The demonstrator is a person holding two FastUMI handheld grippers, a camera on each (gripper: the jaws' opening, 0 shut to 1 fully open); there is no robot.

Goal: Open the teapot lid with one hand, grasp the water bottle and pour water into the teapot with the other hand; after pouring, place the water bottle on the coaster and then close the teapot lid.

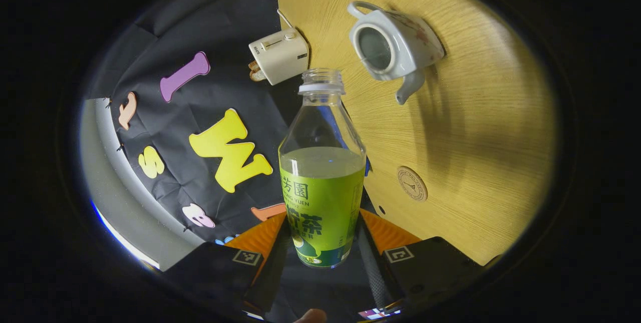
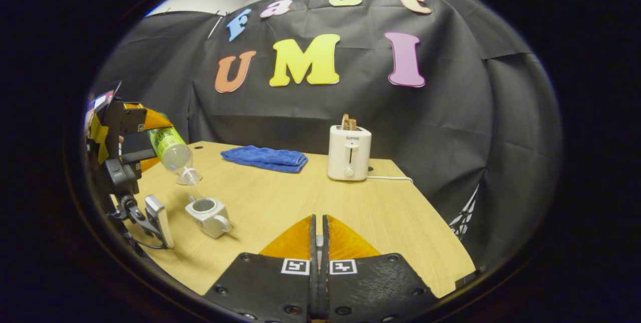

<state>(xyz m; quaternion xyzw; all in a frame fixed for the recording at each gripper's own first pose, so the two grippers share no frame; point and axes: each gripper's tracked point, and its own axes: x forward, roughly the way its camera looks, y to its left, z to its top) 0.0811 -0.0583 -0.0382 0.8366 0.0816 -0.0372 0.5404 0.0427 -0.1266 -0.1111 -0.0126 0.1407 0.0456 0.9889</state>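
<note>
My left gripper (image 1: 323, 228) is shut on the green-labelled water bottle (image 1: 322, 173), uncapped and about half full. In the right gripper view the bottle (image 2: 173, 150) is tilted with its mouth down, just above the white teapot (image 2: 206, 215). The teapot (image 1: 393, 45) stands open on the wooden table, its lid off. A round cork coaster (image 1: 412, 183) lies on the table near the bottle. My right gripper (image 2: 319, 235) hovers over the table to the right of the teapot, fingers closed on a thin pale sliver, apparently the teapot lid; the rest is hidden below.
A white toaster (image 2: 349, 152) with bread in it stands at the back of the table (image 2: 400, 223), its cord trailing right. A folded blue cloth (image 2: 265, 158) lies at the back left. The black cloth wall rises right behind the table.
</note>
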